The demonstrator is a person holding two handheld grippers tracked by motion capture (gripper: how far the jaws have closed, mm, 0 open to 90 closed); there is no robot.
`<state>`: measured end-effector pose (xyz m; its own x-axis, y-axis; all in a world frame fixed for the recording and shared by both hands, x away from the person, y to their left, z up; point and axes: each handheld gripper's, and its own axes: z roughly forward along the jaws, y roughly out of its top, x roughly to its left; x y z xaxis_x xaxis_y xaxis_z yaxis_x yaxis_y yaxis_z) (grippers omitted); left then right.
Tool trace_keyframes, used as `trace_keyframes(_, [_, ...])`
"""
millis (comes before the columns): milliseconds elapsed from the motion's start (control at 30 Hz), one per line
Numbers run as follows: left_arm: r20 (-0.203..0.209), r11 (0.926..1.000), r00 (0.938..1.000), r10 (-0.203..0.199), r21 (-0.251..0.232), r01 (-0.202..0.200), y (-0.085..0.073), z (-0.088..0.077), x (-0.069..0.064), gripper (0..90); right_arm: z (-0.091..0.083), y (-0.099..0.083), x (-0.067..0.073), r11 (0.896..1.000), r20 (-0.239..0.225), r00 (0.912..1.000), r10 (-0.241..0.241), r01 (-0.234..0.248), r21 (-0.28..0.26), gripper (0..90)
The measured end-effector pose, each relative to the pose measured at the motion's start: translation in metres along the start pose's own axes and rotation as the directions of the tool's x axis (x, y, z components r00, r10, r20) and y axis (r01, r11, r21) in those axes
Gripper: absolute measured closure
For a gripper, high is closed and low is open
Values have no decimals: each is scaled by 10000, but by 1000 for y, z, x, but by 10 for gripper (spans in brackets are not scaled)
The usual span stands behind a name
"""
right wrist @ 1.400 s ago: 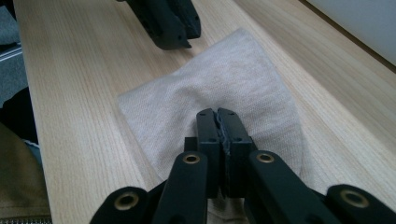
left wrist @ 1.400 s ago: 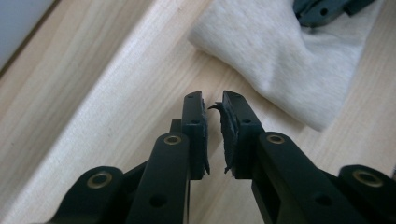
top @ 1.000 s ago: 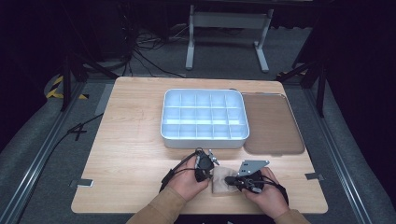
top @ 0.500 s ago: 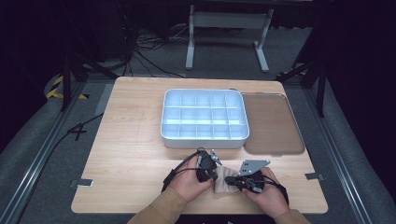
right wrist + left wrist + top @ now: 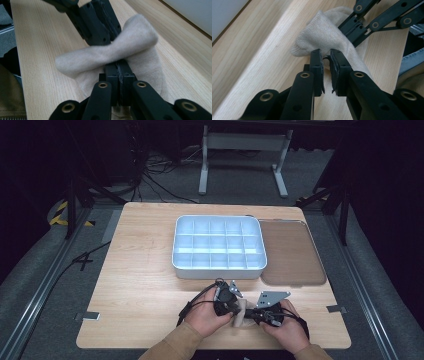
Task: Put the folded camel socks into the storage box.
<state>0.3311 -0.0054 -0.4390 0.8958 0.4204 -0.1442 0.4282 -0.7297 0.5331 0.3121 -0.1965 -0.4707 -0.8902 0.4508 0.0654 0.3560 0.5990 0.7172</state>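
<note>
Beige ribbed cloth [image 5: 110, 53], soft, bunched and twisted, lifted just above wooden table [image 5: 145, 285] near front edge. Clamped between nearly closed left gripper [image 5: 326, 56] and tight-closed right gripper [image 5: 120, 65].

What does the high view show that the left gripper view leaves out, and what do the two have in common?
High view alone: the white compartment tray, the brown flat tray beside it, both of the person's hands, and the whole table with the floor around it.

Left gripper view alone: the left claw up close, its jaws nearly together and pinching a fold of the beige sock, with a narrow gap lower down.

Both: the sock held between the left claw and the right claw, over the light wood.
</note>
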Motion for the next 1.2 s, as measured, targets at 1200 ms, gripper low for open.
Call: trace_keyframes(1200, [24, 9987, 9990, 457, -214, -456, -2, -3, -1, 783, -37, -1, -1, 9965, 857, 9962, 164, -233, 799, 882])
